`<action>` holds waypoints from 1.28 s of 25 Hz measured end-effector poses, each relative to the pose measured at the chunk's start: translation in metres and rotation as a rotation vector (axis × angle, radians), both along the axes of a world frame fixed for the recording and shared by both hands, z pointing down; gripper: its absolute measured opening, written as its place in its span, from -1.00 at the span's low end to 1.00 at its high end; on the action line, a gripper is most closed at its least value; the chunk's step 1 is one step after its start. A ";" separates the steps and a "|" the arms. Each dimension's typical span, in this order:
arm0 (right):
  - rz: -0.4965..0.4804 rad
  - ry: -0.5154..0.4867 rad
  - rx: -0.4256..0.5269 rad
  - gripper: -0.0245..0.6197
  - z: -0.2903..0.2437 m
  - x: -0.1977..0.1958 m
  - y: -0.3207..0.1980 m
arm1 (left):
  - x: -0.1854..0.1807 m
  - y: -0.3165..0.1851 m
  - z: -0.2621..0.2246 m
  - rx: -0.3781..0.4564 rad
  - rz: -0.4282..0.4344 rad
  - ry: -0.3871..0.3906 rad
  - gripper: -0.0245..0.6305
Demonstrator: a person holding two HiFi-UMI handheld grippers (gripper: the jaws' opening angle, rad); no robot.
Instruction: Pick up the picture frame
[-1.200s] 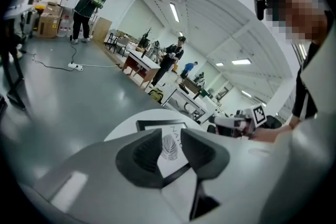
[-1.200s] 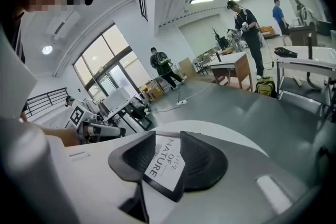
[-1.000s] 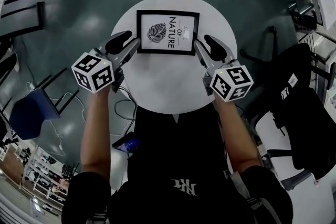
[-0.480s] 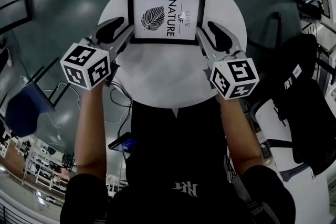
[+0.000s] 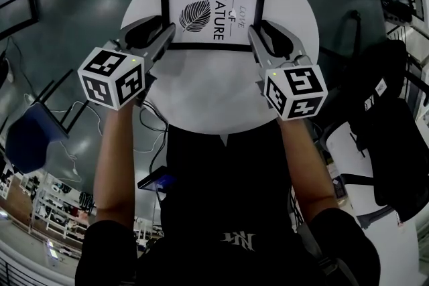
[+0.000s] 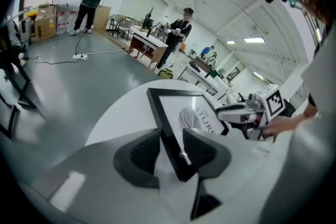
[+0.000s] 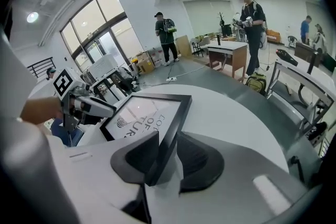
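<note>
Brought both grippers lower and further in since a second ago: then just beside the near corners of the picture frame [image 5: 213,15], now astride its side rails.

Nearest, two forearms [image 5: 112,164], cut off below by the dark torso.

Then the left gripper [image 5: 164,25] at 8 o'clock of the frame: jaws apart and lately closing, with the left rail standing between the pads. No firm clamp to be made out.

Much the same for the right gripper [image 5: 265,29] at 4 o'clock: jaws apart but narrower, lately closing, right rail between them. Cannot tell pressing from merely touching.

Both near corners of the frame hidden under the jaws from the head view. Lying flat on the 12 o'clock half of the round white table [image 5: 214,100], leaf print up, with the small middle word lost in a glare spot. Near rim of the table hidden behind the torso at 6 o'clock.

Farthest, standing people [image 7: 168,34] across the hall, too small for detail.
</note>
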State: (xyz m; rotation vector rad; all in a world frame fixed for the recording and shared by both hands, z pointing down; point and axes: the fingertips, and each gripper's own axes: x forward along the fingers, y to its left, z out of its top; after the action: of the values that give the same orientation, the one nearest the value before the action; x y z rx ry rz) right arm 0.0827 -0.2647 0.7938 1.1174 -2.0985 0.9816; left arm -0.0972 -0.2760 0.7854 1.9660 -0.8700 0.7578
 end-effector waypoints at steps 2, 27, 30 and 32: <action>-0.002 0.013 0.000 -0.59 0.000 -0.001 -0.001 | 0.000 0.000 0.000 0.001 -0.001 -0.006 -0.51; 0.045 0.026 0.038 -0.65 -0.009 -0.002 -0.006 | -0.004 0.002 -0.003 -0.023 -0.069 0.013 -0.63; 0.051 0.028 0.067 -0.66 -0.020 -0.001 -0.008 | -0.004 0.000 -0.014 0.003 -0.074 0.026 -0.64; 0.060 0.028 0.094 -0.66 -0.032 -0.001 -0.009 | -0.004 -0.001 -0.026 0.030 -0.074 0.034 -0.64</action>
State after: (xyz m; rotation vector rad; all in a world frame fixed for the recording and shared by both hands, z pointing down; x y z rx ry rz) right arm 0.0818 -0.2741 0.7614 1.2398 -2.1188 0.8979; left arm -0.1015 -0.2771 0.7593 1.9561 -0.9338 0.6707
